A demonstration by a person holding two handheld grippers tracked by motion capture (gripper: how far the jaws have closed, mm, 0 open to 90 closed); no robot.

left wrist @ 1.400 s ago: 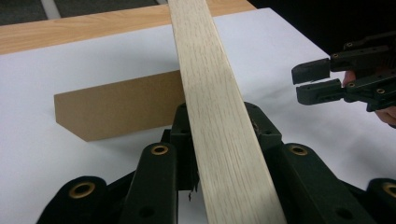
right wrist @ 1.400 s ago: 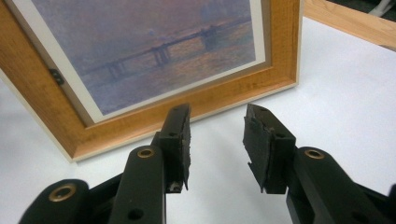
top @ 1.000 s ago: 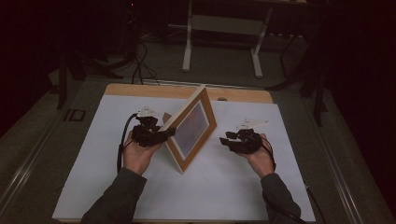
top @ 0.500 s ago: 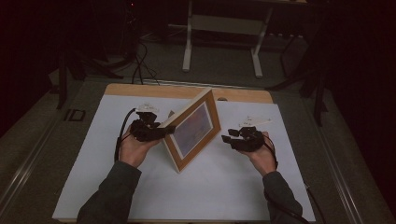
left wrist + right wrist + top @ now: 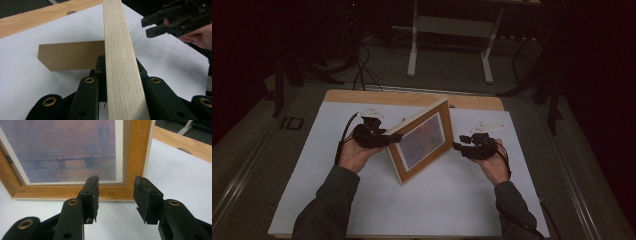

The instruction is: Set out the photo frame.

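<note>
Item: wooden picture frame (image 5: 421,140), light oak moulding, holding a hazy purple-and-orange print of a bridge over water. Location: standing tilted on its lower edge near the middle of the white sheet (image 5: 362,210) that covers the bench (image 5: 472,101), print side toward the right hand.

Support: brown easel back (image 5: 70,55), swung out behind the frame and resting on the sheet, as seen in the left gripper view.

Left gripper (image 5: 384,138): jaws narrow, clamped across the frame's edge; the pale side of the moulding runs straight up between them. This is the only grip on the frame.

Right gripper (image 5: 460,146): just beside the frame's right edge, not touching. Its jaws have just been opening and stand wide, with nothing between them; the frame's lower corner lies beyond the tips.

Risks, as judged:
- Frame tips forward or back once the left jaws let go, if the easel back is not splayed far enough or sits unevenly on the sheet.
- Lower edge skids on the smooth sheet, since the frame leans and one clamp alone steadies it.
- A twist of the left hand could lever the frame off its stand.
- Right jaws, brought in carelessly, could knock the corner or scuff the front of the print.
</note>
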